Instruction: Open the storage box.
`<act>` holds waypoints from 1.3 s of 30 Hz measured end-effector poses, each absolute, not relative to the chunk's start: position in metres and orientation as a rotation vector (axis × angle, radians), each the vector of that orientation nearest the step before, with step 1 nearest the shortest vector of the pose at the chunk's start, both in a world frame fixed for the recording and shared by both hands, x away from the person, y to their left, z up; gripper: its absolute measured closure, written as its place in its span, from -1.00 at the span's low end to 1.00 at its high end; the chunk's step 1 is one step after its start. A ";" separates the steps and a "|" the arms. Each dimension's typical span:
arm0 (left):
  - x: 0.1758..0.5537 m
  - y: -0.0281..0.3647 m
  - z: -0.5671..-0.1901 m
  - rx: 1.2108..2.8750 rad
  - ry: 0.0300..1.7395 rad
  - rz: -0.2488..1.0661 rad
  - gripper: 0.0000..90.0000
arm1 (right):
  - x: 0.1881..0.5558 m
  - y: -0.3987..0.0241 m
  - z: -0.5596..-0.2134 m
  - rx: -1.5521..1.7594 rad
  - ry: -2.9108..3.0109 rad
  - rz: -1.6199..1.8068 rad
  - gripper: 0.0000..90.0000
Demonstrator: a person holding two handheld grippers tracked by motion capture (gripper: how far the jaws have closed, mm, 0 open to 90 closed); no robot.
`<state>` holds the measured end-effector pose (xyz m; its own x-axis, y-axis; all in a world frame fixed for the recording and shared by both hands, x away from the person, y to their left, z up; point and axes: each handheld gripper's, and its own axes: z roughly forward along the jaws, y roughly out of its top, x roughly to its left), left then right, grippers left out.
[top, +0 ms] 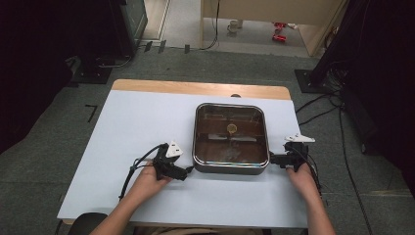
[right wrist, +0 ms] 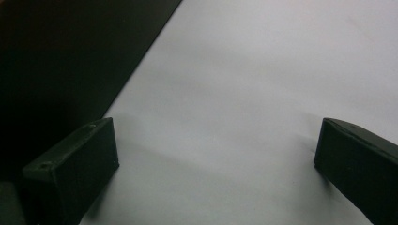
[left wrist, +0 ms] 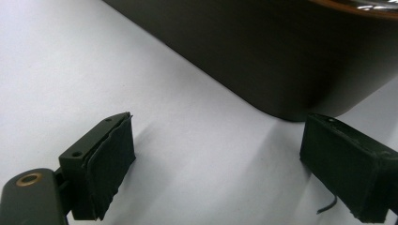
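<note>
A square dark pan with rounded corners sits on a white tabletop, right of the middle and nearer the front edge than the back. Through its clear top a small round knob is visible at the centre. The left claw lies low on the tabletop just beside the pan's front left corner, its jaws wide apart with nothing between them; in the left gripper view the pan's rounded wall curves just past the jaw tips. The right claw rests just beside the pan's right side near the front corner, jaws likewise spread and empty. To the left of the pan the white surface is broad and bare; to its right there is a narrow strip before the edge. A band of bare wood runs along the back edge. Grey carpet surrounds the tabletop, with black cables on the right and dark stands in the far corners.
</note>
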<state>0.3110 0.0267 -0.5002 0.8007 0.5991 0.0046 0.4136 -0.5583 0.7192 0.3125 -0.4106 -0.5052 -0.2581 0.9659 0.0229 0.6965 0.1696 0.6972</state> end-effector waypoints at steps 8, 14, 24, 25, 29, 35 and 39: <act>0.311 0.027 -0.500 2.242 0.743 0.322 -0.77 | 0.313 -0.411 -0.505 1.570 2.024 0.843 -1.00; 0.311 0.027 -0.500 2.242 0.744 0.321 -0.77 | 0.312 -0.411 -0.505 1.570 2.024 0.843 -1.00; 0.314 0.024 -0.496 2.284 0.755 0.307 -0.77 | 0.312 -0.410 -0.505 1.570 2.024 0.843 -1.00; 0.314 0.023 -0.496 2.291 0.756 0.307 -0.77 | 0.312 -0.410 -0.505 1.570 2.024 0.843 -1.00; 0.315 0.021 -0.492 2.329 0.763 0.296 -0.73 | 0.313 -0.411 -0.505 1.570 2.024 0.844 -1.00; 0.314 0.021 -0.487 2.356 0.722 0.269 -0.49 | 0.313 -0.411 -0.505 1.570 2.024 0.844 -1.00; 0.314 0.020 -0.484 2.384 0.704 0.251 -0.38 | 0.313 -0.411 -0.505 1.570 2.024 0.844 -1.00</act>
